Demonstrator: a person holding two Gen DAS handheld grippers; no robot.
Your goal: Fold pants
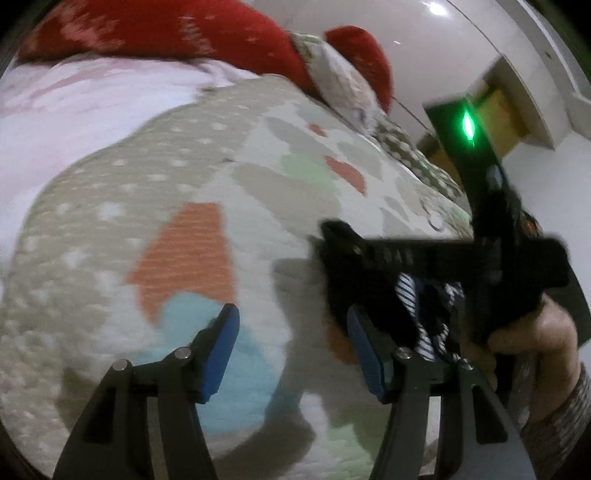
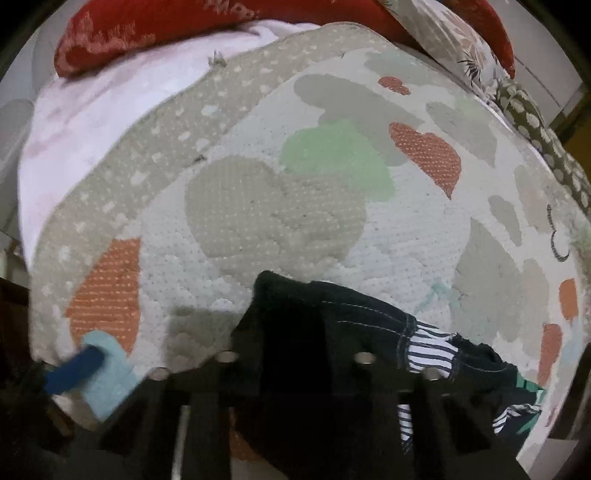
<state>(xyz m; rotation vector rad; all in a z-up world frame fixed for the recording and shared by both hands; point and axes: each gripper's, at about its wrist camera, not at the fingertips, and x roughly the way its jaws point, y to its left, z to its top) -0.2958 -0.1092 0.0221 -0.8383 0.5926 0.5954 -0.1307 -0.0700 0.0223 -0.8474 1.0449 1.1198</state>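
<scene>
The dark pants [image 2: 332, 332], with white stitching and a striped lining, are bunched between my right gripper's [image 2: 295, 354] fingers, which are hidden under the cloth and look closed on it. They hang over the patterned bedspread [image 2: 273, 206]. In the left wrist view my left gripper [image 1: 291, 347] is open and empty, its blue pads [image 1: 221, 350] wide apart above the bedspread [image 1: 147, 192]. The right gripper [image 1: 424, 280] with the pants [image 1: 424, 317] is just to its right, held by a hand.
Red pillows [image 1: 177, 33] and a pink sheet [image 1: 74, 107] lie at the bed's far end. A floral pillow [image 2: 469, 48] sits at the right. A white wall and wooden furniture [image 1: 502, 107] stand past the bed's right edge.
</scene>
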